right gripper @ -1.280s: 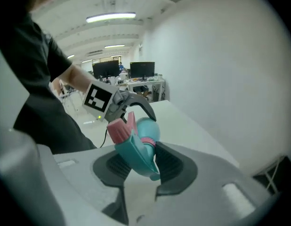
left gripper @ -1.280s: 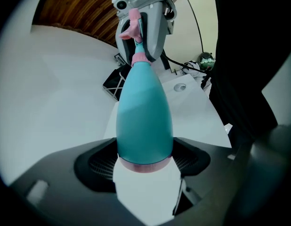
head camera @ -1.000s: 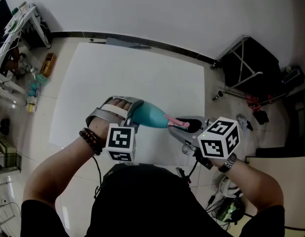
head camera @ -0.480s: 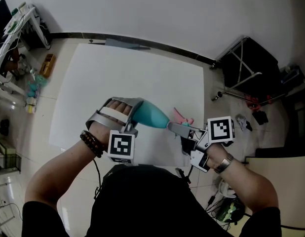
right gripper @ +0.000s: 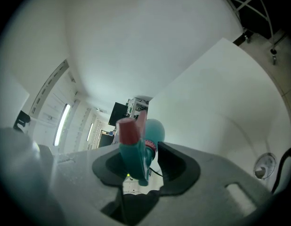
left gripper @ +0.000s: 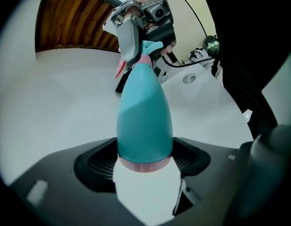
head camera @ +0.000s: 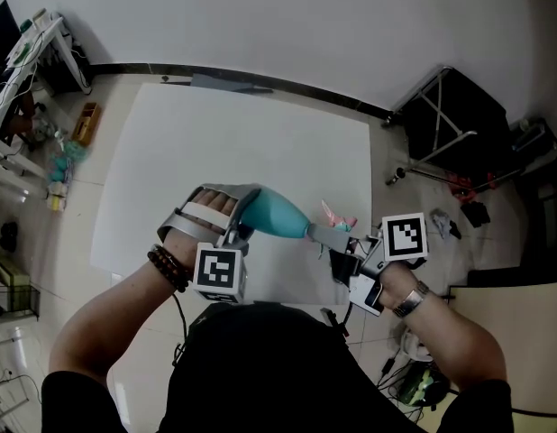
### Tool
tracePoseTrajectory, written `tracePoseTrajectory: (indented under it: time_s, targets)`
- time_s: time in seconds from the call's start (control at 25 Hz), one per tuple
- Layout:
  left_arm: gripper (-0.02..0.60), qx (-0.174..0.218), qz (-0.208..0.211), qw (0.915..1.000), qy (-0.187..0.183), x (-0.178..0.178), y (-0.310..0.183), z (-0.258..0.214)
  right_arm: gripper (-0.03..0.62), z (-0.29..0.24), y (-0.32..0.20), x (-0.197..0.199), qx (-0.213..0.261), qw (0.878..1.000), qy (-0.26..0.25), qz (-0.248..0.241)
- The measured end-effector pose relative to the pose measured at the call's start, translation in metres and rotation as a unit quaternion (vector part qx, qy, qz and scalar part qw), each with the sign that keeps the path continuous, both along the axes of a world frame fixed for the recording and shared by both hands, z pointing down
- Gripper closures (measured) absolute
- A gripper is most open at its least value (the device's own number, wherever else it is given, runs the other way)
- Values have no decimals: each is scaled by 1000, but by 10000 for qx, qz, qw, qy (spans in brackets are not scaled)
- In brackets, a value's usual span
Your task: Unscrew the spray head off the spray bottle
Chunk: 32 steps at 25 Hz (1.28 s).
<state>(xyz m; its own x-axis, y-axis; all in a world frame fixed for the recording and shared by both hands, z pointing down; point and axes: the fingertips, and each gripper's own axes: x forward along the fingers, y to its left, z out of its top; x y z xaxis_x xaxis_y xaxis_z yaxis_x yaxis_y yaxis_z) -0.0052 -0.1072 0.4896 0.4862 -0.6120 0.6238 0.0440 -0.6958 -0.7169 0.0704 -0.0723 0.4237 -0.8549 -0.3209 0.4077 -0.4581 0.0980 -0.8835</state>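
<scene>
A teal spray bottle (head camera: 274, 213) lies almost level above the white sheet (head camera: 242, 124). My left gripper (head camera: 241, 209) is shut on its wide base, which fills the jaws in the left gripper view (left gripper: 144, 126). At the narrow end sits the spray head (head camera: 335, 216), teal with a pink trigger and collar, seen close up in the right gripper view (right gripper: 133, 147). My right gripper (head camera: 327, 236) is clamped on that head (left gripper: 143, 55). Its jaws have just been opening a little, with the head still between the pads (right gripper: 171, 161).
A black folding stand (head camera: 459, 115) stands on the floor to the right of the sheet. Shelves with small clutter (head camera: 44, 106) line the left wall. Cables and gear (head camera: 414, 377) lie on the floor near my right arm.
My right gripper rolled about the bottle's neck, so its marker cube now faces another way and the pink trigger has swung round. The left gripper and bottle body stayed put.
</scene>
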Motion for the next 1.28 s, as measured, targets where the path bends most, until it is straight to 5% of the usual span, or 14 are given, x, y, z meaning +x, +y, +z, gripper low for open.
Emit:
tracePoseTrajectory:
  time_s: [0.8, 0.88, 0.96, 1.0, 1.04, 1.08, 1.2, 1.28]
  targets:
    - [192, -870, -403, 9914, 889, -4, 6, 8, 361, -39, -5, 29, 707, 9971, 38, 265]
    - [192, -962, -409, 9902, 924, -7, 5, 9, 353, -45, -5, 38, 1043, 9938, 343, 184]
    - [192, -1039, -371, 9895, 933, -11, 5, 8, 347, -53, -6, 49, 1865, 9746, 1217, -233]
    - [192, -1076, -334, 9893, 923, -12, 5, 8, 347, -58, -6, 52, 2482, 9497, 1811, -600]
    - [192, -1113, -286, 9892, 908, -13, 5, 9, 347, -64, -4, 52, 3192, 9093, 2441, -1080]
    - [192, -1153, -230, 9891, 888, -14, 6, 9, 347, -69, 1, 49, 3929, 8498, 3089, -1674]
    - [192, -1273, -46, 9886, 807, -15, 11, 13, 347, -69, 25, 28, 5491, 6113, 4583, -3389]
    - [192, -1327, 78, 9883, 749, -12, 15, 15, 347, -57, 39, 15, 5944, 4949, 4919, -3997]
